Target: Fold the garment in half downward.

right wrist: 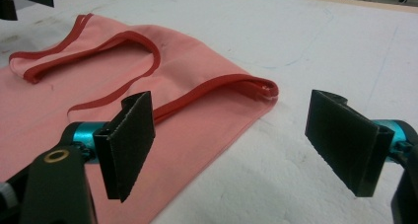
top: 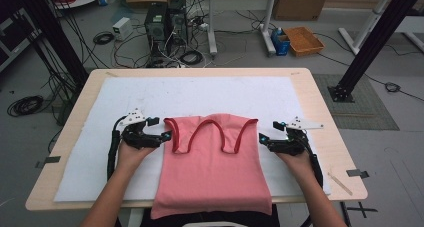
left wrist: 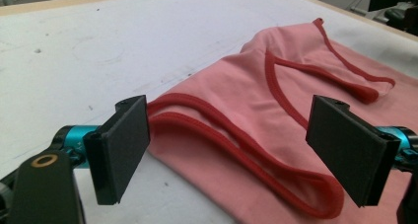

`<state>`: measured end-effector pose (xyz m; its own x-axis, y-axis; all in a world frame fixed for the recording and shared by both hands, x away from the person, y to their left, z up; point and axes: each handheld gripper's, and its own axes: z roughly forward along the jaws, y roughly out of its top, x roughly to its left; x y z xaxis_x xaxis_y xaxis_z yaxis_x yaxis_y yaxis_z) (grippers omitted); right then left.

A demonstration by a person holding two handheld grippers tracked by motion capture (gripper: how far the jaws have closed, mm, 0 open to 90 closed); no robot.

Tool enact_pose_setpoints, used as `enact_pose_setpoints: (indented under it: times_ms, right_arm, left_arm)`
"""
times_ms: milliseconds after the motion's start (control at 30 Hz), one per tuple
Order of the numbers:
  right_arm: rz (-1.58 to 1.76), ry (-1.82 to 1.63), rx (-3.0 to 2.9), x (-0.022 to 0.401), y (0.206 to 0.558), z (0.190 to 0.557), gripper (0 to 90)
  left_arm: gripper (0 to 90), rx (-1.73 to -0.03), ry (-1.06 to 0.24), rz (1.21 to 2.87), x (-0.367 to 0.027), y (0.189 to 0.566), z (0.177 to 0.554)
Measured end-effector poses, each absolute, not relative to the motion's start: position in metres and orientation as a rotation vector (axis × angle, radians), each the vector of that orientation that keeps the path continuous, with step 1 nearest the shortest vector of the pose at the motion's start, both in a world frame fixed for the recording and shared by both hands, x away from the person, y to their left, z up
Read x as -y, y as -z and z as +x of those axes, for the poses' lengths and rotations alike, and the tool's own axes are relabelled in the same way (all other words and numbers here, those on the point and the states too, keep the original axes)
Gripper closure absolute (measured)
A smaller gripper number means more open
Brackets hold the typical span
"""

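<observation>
A pink tank top [top: 212,172] with red trim lies flat on the white mat, straps pointing away from me and its hem hanging over the table's front edge. My left gripper [top: 167,135] is open at the top's left shoulder strap. In the left gripper view the tank top [left wrist: 236,86] has its red-edged strap lying between the spread jaws of the left gripper [left wrist: 236,150]. My right gripper [top: 261,138] is open at the right strap. In the right gripper view the tank top [right wrist: 187,86] reaches under the left jaw of the right gripper [right wrist: 236,147], with bare mat under the other.
The white mat [top: 200,94] covers most of the wooden table [top: 327,132]. A thin wooden stick [top: 340,183] and a piece of tape [top: 356,173] lie at the table's right front corner. Beyond the table, computers, cables and an orange basket [top: 303,40] stand on the floor.
</observation>
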<state>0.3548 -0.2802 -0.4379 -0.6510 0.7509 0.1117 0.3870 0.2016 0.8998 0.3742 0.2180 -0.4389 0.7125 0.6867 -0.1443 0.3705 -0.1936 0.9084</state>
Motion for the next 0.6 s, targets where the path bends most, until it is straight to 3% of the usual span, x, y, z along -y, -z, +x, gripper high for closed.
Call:
enact_pose_setpoints:
  times_ms: [367,600]
  right_arm:
    - [1.080,-1.424,-2.114,0.279,0.432,0.367,18.9]
    - [1.149,-1.357,-2.161,0.269,0.423,0.397,18.9]
  left_arm:
    - [17.0,-0.879,-0.358,1.811,-0.220,0.435,0.394]
    - [17.0,-0.928,-0.334,1.829,-0.216,0.441,0.410]
